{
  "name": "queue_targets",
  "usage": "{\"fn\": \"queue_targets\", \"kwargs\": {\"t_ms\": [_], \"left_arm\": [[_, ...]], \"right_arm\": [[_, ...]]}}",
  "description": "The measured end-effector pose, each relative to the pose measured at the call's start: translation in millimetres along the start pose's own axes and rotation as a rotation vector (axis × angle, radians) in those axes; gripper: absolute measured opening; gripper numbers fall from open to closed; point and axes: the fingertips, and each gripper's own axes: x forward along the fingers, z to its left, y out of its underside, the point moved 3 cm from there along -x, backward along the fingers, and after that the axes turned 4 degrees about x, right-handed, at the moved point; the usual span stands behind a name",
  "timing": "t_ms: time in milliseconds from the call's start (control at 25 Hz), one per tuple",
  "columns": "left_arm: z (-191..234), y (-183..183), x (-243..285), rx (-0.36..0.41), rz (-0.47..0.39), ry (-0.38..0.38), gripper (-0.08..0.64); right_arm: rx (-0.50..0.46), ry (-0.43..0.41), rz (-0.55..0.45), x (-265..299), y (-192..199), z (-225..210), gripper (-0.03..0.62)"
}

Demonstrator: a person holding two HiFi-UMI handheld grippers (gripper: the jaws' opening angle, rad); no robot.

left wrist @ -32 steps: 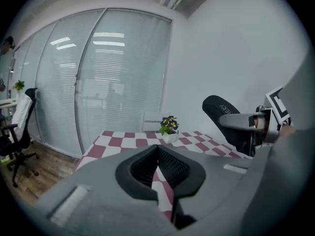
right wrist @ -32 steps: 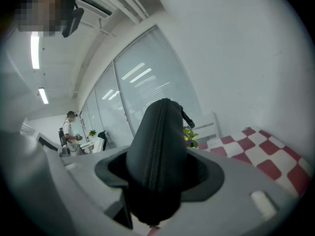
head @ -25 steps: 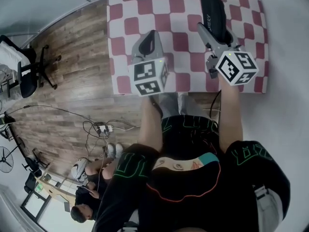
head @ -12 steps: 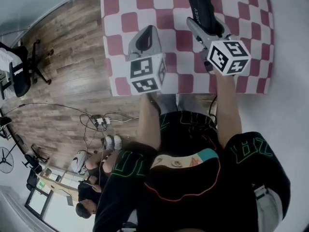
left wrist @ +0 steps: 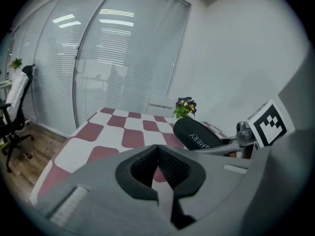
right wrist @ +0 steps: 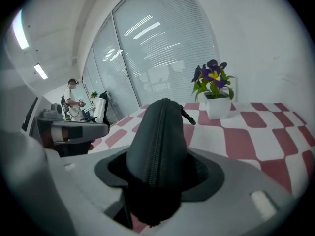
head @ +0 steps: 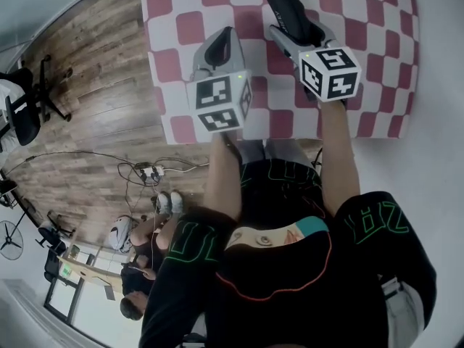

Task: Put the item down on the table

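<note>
Table (head: 181, 56), red-and-white checked cloth: fills the upper half of the head view and sits higher in the frame than a second ago. Right gripper (head: 293, 31): clamped on a black zip pouch (head: 283, 2), which has moved from right of centre toward the top edge and is over the cloth. Left gripper (head: 220, 49): jaws together, empty, left of centre, little shifted. Potted flowers (right wrist: 212, 85): on the far end of the table. Wood floor (head: 87, 122), office chair (head: 29, 107), cables (head: 145, 171): at left. Glass wall with blinds (left wrist: 108, 58): behind the table.

Matt black fabric pouch (right wrist: 160, 146) — wooden floor (head: 90, 96)
</note>
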Motion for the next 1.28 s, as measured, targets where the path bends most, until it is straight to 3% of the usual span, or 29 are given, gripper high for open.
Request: {"fn": "queue_targets", "kwargs": {"t_ms": [400, 800, 920, 1280], "left_arm": [[0.3, 5.6, 6.1, -0.006, 0.019, 0.012, 0.009], [-1.6, 4.5, 2.0, -0.016, 0.007, 0.001, 0.009], [1.7, 2.5, -6.7, -0.018, 0.0, -0.013, 0.009], [-8.5, 3.2, -28.3, -0.013, -0.041, -0.022, 0.009]], "right_arm": [[-0.078, 0.054, 0.153, 18.7, 26.7, 3.3, 0.278], [-0.089, 0.114, 0.145, 20.4, 23.3, -0.1, 0.286], [-0.099, 0.132, 0.122, 15.3, 17.2, 0.0, 0.314], [-0.098, 0.152, 0.044, -19.1, 11.3, -3.1, 0.314]]}}
